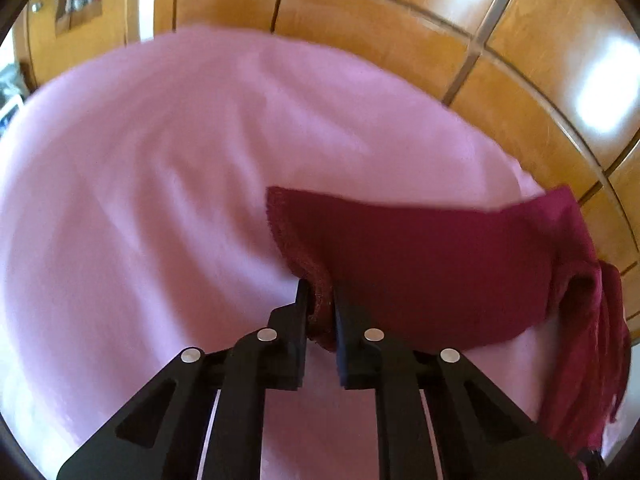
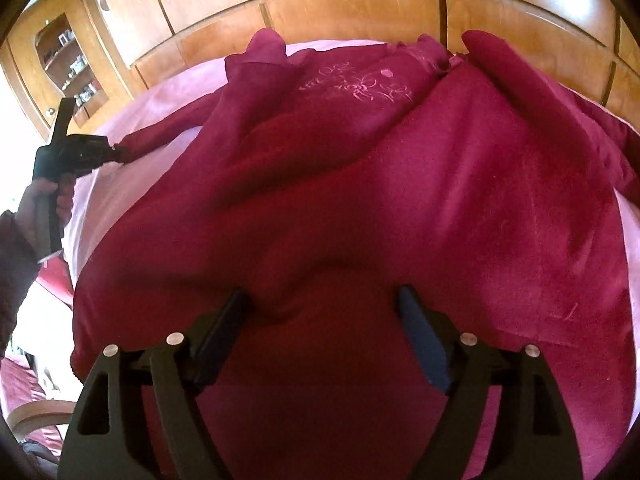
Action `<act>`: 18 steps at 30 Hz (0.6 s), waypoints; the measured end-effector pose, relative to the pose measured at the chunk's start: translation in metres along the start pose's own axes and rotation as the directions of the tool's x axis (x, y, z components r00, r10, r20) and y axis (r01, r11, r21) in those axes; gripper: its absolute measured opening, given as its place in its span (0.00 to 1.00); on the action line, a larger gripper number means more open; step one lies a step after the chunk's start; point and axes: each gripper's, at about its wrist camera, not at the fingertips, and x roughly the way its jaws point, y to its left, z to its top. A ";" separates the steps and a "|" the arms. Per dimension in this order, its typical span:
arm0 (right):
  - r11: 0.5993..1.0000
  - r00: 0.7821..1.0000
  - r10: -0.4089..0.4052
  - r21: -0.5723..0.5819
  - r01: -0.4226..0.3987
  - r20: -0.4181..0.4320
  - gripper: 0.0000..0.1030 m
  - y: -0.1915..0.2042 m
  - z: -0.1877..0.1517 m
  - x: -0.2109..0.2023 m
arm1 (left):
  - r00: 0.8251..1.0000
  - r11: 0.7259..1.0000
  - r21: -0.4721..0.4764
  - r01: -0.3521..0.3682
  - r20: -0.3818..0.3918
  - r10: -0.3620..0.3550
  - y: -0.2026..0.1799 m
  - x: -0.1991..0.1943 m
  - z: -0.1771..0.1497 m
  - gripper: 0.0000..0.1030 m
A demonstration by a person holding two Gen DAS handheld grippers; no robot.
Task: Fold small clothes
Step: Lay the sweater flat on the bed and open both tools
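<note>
On the pink-covered surface [image 1: 160, 160] lies a dark red garment [image 2: 360, 208], crumpled, velvety, pale floral embroidery [image 2: 356, 88] near its far edge; left tongs [image 1: 320, 300] clamp a hemmed edge of it; right tongs [image 2: 322, 312] hang spread wide above the cloth, gripping nothing; wooden panels [image 2: 352, 4] behind.

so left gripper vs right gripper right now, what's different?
Left gripper is shut on the sleeve end of the dark red garment; right gripper stands open, gripping nothing. The left holds its cloth out over the pink sheet; the right is over the garment's broad body. Both are black, two-fingered and point downward.
</note>
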 end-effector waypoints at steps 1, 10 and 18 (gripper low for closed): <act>1.000 1.000 0.002 0.005 -0.002 0.001 0.79 0.000 0.002 0.003 | 0.999 1.000 -0.003 -0.016 0.028 0.016 0.003 -0.005 0.006 0.09; 0.999 0.999 -0.033 -0.015 0.034 0.018 0.86 0.011 0.002 0.014 | 0.929 0.940 -0.114 -0.321 0.155 0.335 0.070 -0.033 0.060 0.08; 0.999 0.999 -0.038 -0.012 0.038 0.016 0.87 0.012 0.001 0.013 | 0.940 0.942 -0.109 -0.319 0.092 0.329 0.059 -0.025 0.050 0.21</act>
